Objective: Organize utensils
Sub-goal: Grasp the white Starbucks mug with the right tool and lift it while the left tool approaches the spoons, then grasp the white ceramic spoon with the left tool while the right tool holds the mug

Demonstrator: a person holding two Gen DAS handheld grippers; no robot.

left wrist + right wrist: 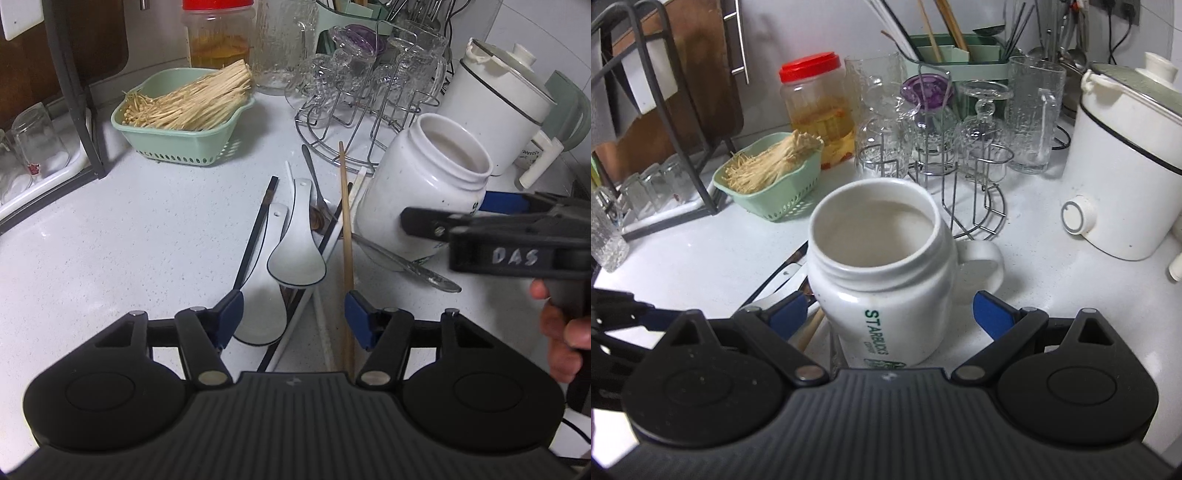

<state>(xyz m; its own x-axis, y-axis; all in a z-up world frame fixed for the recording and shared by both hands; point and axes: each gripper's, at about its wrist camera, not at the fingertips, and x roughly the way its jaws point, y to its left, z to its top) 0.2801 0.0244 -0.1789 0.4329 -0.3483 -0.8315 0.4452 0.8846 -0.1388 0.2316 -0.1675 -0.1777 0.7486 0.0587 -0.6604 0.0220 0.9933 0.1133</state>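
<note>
A pile of utensils lies on the white counter: two white ceramic spoons [295, 254], a wooden chopstick [346, 236], black chopsticks [255, 232] and metal spoons [406, 264]. My left gripper [293, 317] is open just above the pile, its fingers either side of the lower ceramic spoon. A white Starbucks mug [882, 280], empty, stands beside the pile; it also shows in the left wrist view [424, 192]. My right gripper [894, 314] is open with its fingers on both sides of the mug, not clearly touching it.
A green basket of enoki mushrooms [184, 110], a red-lidded jar [816, 110], a wire rack with glasses [942, 147], a green utensil caddy [956, 55] and a white electric pot [1126, 166] line the back. A dark dish rack [665, 147] stands left.
</note>
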